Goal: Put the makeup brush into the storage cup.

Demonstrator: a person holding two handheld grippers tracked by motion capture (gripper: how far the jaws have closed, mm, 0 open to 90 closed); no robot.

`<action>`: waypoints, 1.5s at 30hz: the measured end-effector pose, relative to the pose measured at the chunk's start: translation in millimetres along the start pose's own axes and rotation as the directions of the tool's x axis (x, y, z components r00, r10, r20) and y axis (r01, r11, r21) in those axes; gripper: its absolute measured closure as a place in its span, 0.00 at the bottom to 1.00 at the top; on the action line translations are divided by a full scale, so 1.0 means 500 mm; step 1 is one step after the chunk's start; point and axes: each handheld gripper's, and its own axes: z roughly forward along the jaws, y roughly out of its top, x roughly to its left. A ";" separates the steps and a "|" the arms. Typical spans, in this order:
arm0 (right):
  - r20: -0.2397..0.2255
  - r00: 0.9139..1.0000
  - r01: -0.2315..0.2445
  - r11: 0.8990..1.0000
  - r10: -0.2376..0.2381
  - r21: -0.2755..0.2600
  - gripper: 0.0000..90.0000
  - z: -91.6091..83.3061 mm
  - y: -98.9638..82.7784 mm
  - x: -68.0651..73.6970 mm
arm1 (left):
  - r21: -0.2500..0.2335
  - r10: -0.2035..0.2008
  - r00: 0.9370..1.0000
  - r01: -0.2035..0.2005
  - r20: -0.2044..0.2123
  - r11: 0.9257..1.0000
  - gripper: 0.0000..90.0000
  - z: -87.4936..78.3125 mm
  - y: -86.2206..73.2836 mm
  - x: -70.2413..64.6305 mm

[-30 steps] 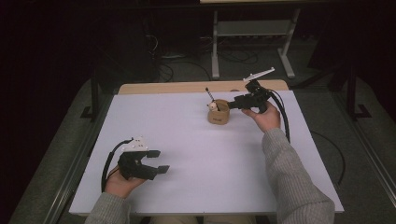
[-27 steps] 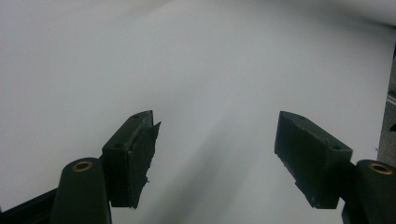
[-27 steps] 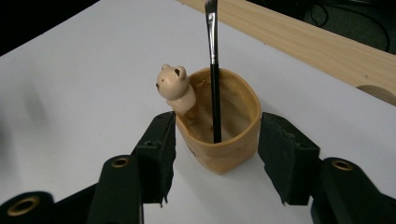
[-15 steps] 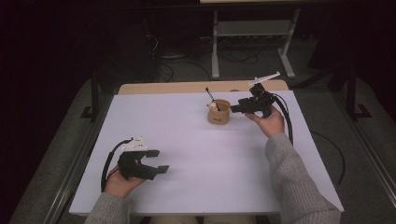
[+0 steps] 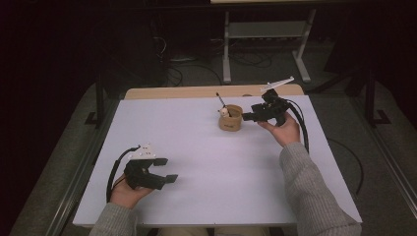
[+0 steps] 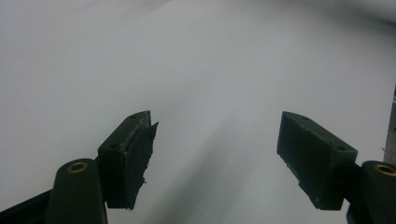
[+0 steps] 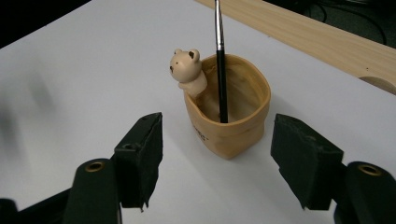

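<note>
Now right gripper (image 7: 217, 158) fingers just opened wide, clear of tan cup (image 7: 233, 126); left gripper (image 6: 219, 163) fingers wide, empty.

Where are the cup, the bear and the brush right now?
cup (image 7: 236, 133): right gripper view, on its front wall.
bear (image 7: 186, 67): right gripper view, on its head, at the cup's rim.
brush (image 7: 221, 79): right gripper view, on its dark handle, standing inside the cup.
</note>
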 end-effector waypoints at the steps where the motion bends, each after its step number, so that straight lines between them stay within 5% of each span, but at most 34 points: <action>1: -0.002 1.000 0.010 1.000 -0.010 -0.006 0.36 -0.001 -0.001 -0.001 | 0.000 0.000 1.000 0.000 0.000 1.000 0.29 0.000 0.000 0.000; 45: 0.029 0.998 0.058 0.998 -0.057 -0.017 0.20 -0.026 -0.082 0.068 | -0.009 -0.009 1.000 0.009 -0.008 1.000 0.25 0.000 0.001 0.003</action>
